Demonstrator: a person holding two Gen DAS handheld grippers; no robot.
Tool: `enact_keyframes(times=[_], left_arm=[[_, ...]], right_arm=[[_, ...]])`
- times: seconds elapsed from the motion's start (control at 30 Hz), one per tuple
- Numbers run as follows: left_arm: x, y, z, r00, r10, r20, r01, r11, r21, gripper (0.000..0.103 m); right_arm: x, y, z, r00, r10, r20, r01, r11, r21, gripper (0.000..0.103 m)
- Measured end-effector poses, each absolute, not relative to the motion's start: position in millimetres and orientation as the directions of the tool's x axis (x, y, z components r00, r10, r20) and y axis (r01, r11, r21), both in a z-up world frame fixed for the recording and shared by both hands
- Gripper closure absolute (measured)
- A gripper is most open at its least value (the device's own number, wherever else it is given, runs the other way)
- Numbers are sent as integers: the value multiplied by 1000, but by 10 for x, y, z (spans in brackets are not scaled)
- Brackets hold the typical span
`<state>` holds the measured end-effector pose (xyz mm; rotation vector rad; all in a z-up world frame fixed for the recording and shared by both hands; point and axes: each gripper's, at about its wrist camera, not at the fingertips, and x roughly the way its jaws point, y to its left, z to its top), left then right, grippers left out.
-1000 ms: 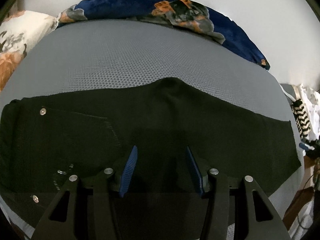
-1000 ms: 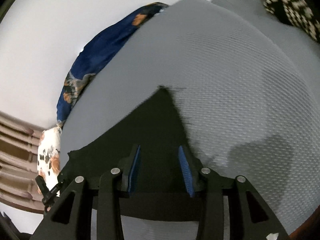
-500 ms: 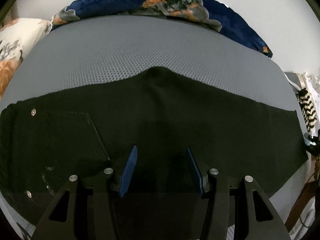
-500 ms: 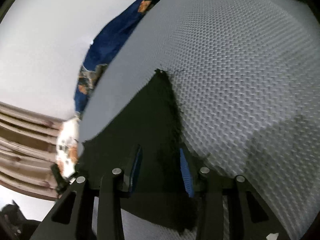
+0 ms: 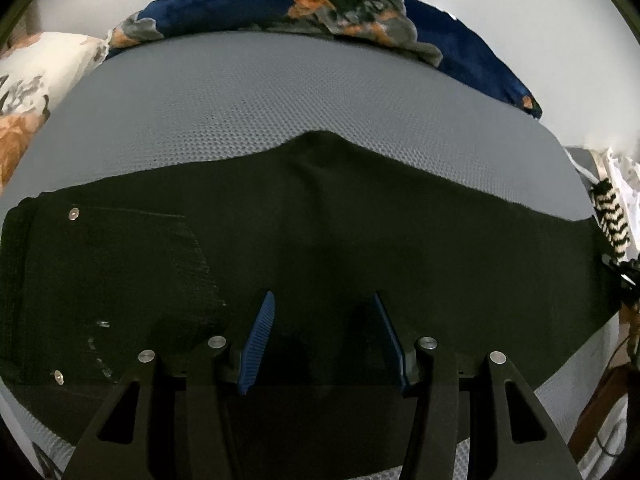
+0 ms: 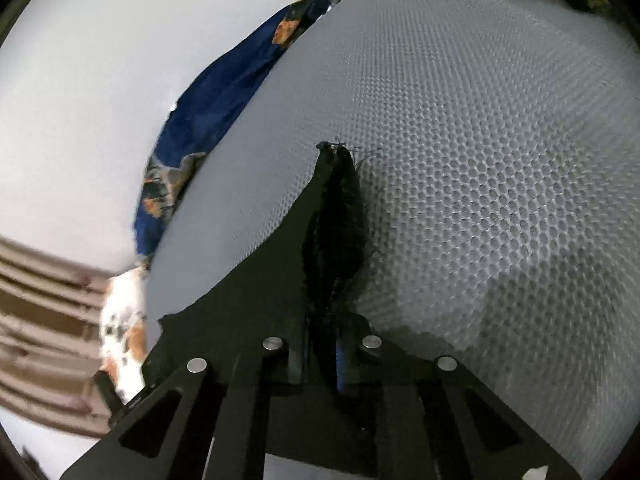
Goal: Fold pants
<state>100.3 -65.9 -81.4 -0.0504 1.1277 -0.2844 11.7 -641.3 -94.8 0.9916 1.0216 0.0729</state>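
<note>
A grey honeycomb-textured mattress [image 5: 280, 104] fills the room's foreground, white wall behind it. A blue patterned blanket [image 5: 360, 4] bunches at twelve o'clock, a floral pillow [image 5: 36, 80] at ten. Black pants [image 5: 360, 232] lie flat across the middle. The left gripper [image 5: 323, 312] hovers half-spread over them; the right gripper [image 6: 325, 344] has just been closing and now pinches the hem.

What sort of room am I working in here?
Probably a bedroom: the pants lie on a grey mattress against a white wall, with a blue blanket and a printed pillow along its edge.
</note>
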Motion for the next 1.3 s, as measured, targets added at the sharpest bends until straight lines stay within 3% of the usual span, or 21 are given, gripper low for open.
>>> enact_keyframes(times=[0.43, 0.67, 0.97, 1.07, 1.17, 1.3], left_arm=[[953, -175, -663, 448, -301, -842, 163, 953, -254, 51], [956, 197, -497, 488, -324, -810, 157, 946, -284, 50], [983, 509, -469, 490, -365, -792, 159, 930, -331, 50], [986, 536, -478, 484, -395, -781, 168, 918, -360, 50], [1000, 510, -499, 465, -426, -777, 184, 904, -385, 50], [1006, 432, -524, 426, -482, -766, 217, 876, -431, 50]], right_arm=[[840, -5054, -89, 520, 581, -626, 192, 634, 749, 94], [1293, -3958, -140, 410, 668, -621, 94, 646, 757, 94], [1494, -2618, -478, 212, 694, -688, -17, 706, 708, 94], [1491, -2322, -628, 166, 644, -747, -56, 762, 645, 89], [1469, -2212, -718, 129, 667, -734, -35, 743, 668, 75], [1409, -2261, -523, 173, 664, -727, -59, 744, 665, 71]])
